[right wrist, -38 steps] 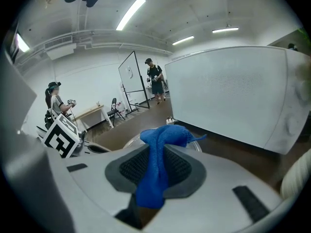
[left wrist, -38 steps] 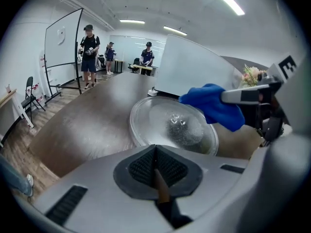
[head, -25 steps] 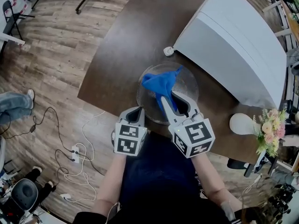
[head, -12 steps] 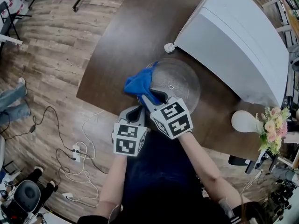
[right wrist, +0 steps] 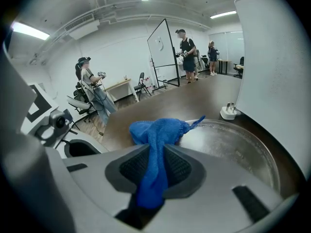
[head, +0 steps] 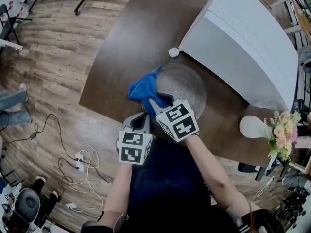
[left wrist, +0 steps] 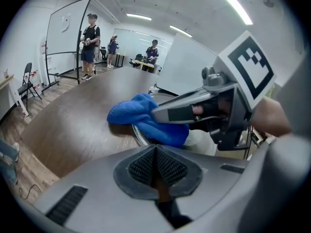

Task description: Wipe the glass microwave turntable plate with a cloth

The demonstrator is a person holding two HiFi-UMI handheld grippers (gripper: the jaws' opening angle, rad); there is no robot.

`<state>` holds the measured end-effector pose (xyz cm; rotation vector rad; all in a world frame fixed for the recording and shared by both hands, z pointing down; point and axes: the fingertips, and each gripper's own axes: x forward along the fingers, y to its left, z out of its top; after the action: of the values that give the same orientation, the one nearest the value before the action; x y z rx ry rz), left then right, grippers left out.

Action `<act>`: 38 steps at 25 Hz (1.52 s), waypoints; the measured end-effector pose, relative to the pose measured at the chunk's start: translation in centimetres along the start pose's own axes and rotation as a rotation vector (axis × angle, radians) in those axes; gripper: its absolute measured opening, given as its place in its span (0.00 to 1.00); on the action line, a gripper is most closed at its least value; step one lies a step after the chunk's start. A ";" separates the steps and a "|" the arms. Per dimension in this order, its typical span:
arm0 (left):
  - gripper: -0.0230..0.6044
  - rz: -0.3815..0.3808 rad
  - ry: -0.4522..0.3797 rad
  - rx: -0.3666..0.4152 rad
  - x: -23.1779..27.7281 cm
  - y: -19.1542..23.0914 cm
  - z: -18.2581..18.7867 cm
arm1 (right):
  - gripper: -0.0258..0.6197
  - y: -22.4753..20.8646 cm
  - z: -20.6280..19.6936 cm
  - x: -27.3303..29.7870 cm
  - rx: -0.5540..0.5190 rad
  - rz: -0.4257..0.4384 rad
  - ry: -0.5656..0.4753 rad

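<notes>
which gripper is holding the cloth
The right gripper: its jaws pinch the blue cloth at the plate rim. The left gripper is shut on nothing.

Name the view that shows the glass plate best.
Head view: most of the glass plate shows from above, one edge under the blue cloth. Right gripper view shows part; left gripper view, only a rim sliver.

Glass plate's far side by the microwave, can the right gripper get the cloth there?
Probably yes: the right gripper, shut on the blue cloth, sits at the left rim of the glass plate, and nothing lies on the rest.
</notes>
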<state>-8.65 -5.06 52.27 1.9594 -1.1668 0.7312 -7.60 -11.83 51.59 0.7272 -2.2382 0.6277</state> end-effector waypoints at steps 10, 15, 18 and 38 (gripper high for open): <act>0.04 0.031 0.030 0.087 0.0 0.0 -0.1 | 0.15 -2.7 0.0 -0.2 0.067 -0.026 0.007; 0.04 0.020 0.039 0.076 0.0 0.1 -0.1 | 0.15 -4.2 0.2 -0.5 0.090 -0.058 0.001; 0.04 0.028 0.040 0.099 0.1 -0.1 -0.2 | 0.15 -5.5 0.1 -1.0 0.095 -0.085 -0.003; 0.04 0.047 0.033 0.119 0.2 -0.2 -0.1 | 0.15 -13.6 0.0 -4.4 0.118 -0.326 -0.046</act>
<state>-8.36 -5.02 52.39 2.0149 -1.1776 0.8721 3.88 -20.29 51.36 1.1471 -2.0721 0.5880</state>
